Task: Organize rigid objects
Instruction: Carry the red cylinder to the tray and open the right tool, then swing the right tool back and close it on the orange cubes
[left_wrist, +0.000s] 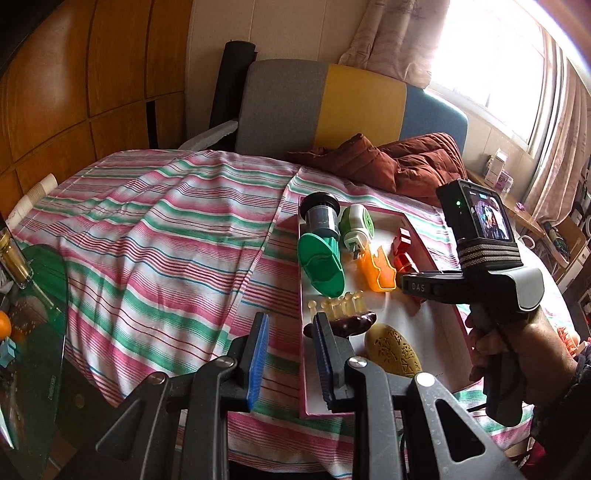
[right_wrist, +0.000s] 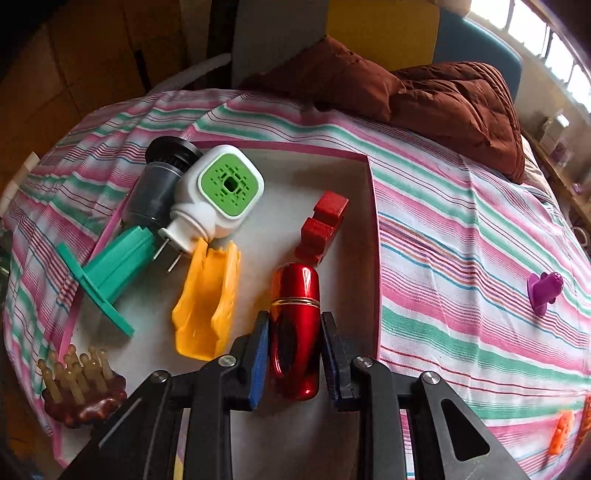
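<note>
Right tool (right_wrist: 294, 345) clamps the red capsule (right_wrist: 295, 325)

A glossy red metal capsule-shaped canister with a gold band (right_wrist: 295, 332) is seen clamped lengthwise over a shallow white tray with a pink rim (right_wrist: 373, 221). Inside the tray, a white plug-in device with a green perforated face (right_wrist: 218, 195) is laid against a dark grey cylinder (right_wrist: 159, 184). Beside these, a green plastic piece (right_wrist: 110, 273), a translucent orange plastic shell (right_wrist: 207, 299) (hollow side up) and a red stepped block (right_wrist: 325, 225) are found. A brown brush with pale bristles (right_wrist: 81, 387) lies at the near corner.
</note>
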